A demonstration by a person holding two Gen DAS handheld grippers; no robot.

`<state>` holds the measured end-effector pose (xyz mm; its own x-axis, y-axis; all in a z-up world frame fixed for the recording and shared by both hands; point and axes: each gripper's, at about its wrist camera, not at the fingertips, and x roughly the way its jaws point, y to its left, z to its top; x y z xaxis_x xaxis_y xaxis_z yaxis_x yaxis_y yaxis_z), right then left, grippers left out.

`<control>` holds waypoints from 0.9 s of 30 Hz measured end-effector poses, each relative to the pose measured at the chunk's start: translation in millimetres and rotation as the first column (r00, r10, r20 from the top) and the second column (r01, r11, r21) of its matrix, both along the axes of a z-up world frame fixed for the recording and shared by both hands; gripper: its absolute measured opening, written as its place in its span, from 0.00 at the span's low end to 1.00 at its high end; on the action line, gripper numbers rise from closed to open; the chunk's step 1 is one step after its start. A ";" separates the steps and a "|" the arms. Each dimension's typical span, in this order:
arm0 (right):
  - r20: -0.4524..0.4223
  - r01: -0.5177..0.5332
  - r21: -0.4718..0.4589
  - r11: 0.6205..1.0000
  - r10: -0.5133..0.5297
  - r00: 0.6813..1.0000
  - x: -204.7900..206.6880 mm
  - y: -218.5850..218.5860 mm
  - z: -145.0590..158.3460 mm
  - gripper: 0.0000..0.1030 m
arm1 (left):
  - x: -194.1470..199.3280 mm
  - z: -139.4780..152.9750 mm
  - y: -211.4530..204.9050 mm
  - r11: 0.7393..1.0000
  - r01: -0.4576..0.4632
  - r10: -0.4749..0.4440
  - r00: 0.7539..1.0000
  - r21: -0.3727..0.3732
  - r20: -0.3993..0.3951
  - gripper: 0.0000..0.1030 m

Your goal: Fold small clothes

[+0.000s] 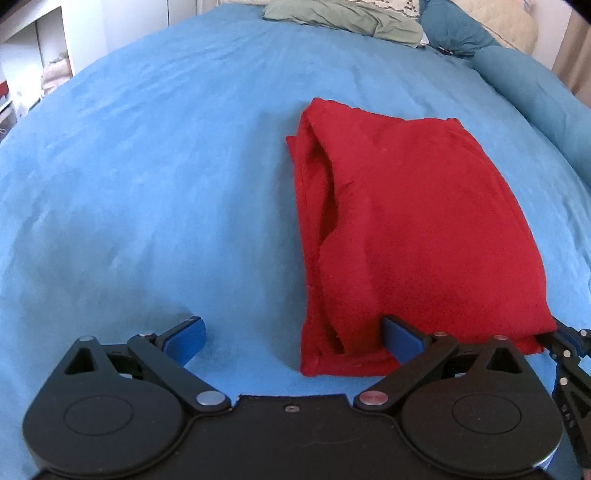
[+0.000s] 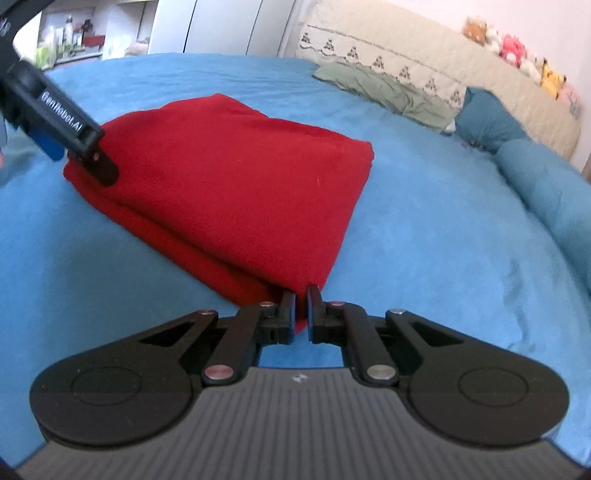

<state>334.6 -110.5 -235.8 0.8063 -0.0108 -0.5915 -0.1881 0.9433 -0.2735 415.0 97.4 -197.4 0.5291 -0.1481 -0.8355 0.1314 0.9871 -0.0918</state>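
Observation:
A red garment point(image 1: 406, 229) lies folded into a thick rectangle on the blue bedspread point(image 1: 147, 184). My left gripper point(image 1: 295, 336) is open at the garment's near left corner, its right finger point(image 1: 400, 338) against the cloth's near edge. My right gripper point(image 2: 301, 306) is shut on the garment's near corner point(image 2: 258, 192), with red cloth pinched between the pads. The right gripper also shows at the garment's right corner in the left wrist view point(image 1: 565, 343). The left gripper's finger point(image 2: 74, 129) rests on the garment's far left corner in the right wrist view.
A green garment point(image 2: 384, 92) lies near the head of the bed against a beige pillow point(image 2: 424, 62). Teal rolled bedding point(image 2: 535, 177) runs along the right side. Shelves point(image 2: 70, 33) stand beyond the bed's far left. Plush toys point(image 2: 517, 51) line the headboard.

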 end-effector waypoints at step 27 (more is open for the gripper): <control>-0.316 0.168 0.459 0.872 -0.017 0.949 90.1 -90.8 108.6 0.96 | 107.4 45.4 23.9 0.979 -0.004 -0.038 0.978 -0.203 -0.204 1.00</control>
<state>424.7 -201.3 -127.2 0.6049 0.2657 -0.7507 -0.0927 0.9598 0.2650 522.3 121.3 -152.0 0.3453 -0.3318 -0.8779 0.1051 0.9432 -0.3152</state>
